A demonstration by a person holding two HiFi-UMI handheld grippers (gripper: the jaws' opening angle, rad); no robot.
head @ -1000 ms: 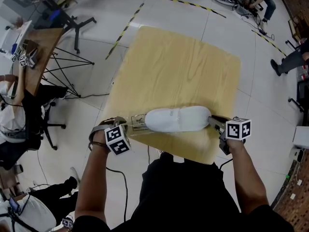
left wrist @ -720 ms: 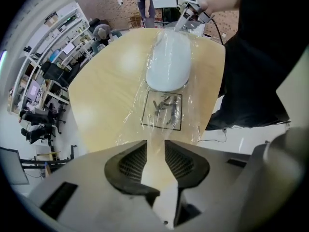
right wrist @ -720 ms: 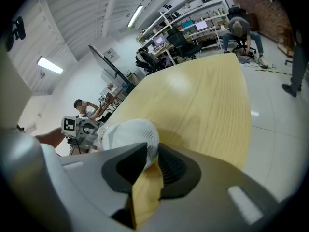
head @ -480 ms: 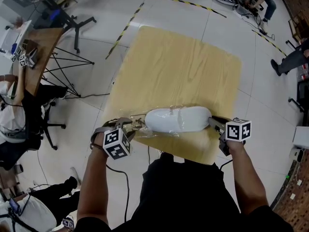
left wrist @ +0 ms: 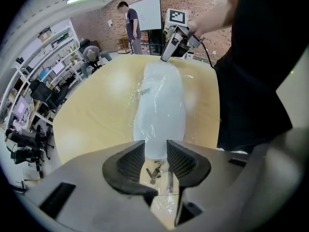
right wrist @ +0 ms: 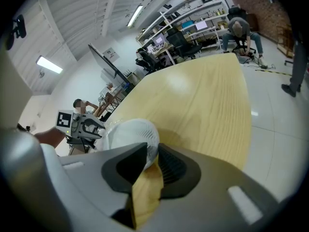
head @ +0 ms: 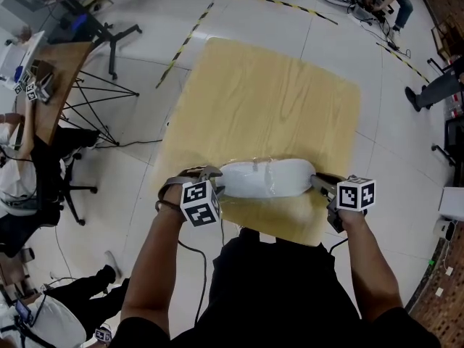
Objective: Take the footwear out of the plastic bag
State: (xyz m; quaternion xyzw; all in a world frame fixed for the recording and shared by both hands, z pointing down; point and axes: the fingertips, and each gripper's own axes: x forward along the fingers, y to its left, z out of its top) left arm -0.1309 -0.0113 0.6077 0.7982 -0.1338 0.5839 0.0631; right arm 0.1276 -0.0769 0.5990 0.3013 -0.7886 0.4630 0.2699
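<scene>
Footwear [head: 264, 177], bagged, along table [head: 275, 100] near edge

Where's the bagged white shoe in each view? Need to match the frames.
Head view: the bagged white shoe lies crosswise at the near edge of the light wooden table, between the left tool and the right tool.
Left gripper view: centre, running lengthwise away from the jaws.
Right gripper view: lower left of centre, its end between the jaws.
Shared landmark: that table, under the shoe in all three.
</scene>
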